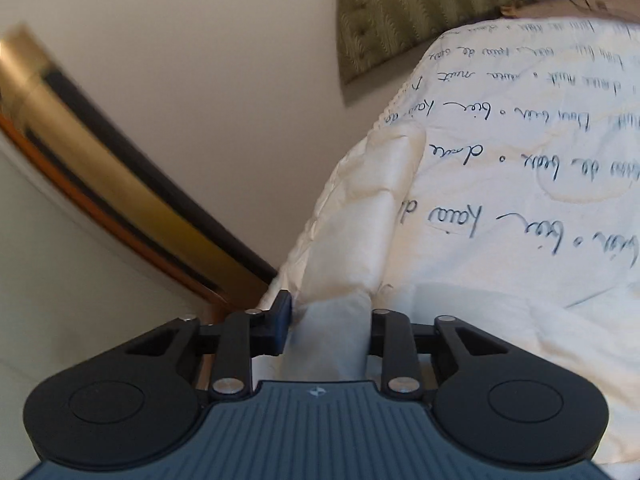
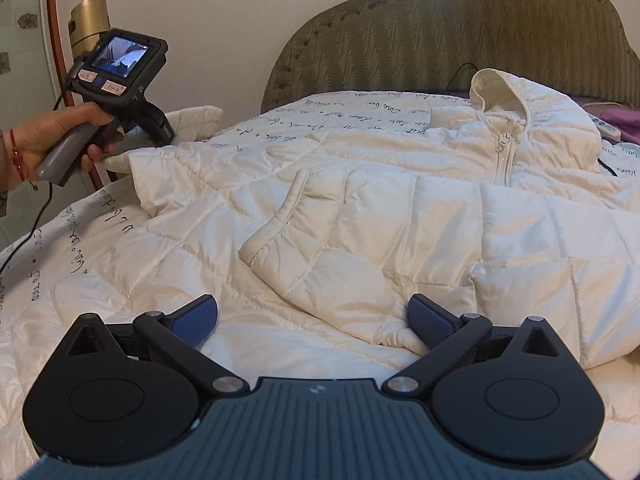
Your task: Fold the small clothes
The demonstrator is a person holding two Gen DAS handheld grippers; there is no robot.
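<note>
A: How do the fingers stand?

B: The left gripper (image 1: 326, 326) is pinched on a white sleeve (image 1: 352, 240) of the quilted hooded jacket (image 2: 400, 208), its fingers (image 1: 280, 320) nearly together. The right gripper (image 2: 312, 320) hovers low over the hem, fingers (image 2: 196, 316) wide apart, holding nothing.

A: And around them?

B: The jacket lies spread on the bed (image 2: 60, 240), zipper up, hood toward the green padded headboard (image 2: 440, 20). A hand (image 2: 52, 140) holds the left gripper's handle.

A: Any writing?

B: Cursive script on the bedspread; I cannot read it.
</note>
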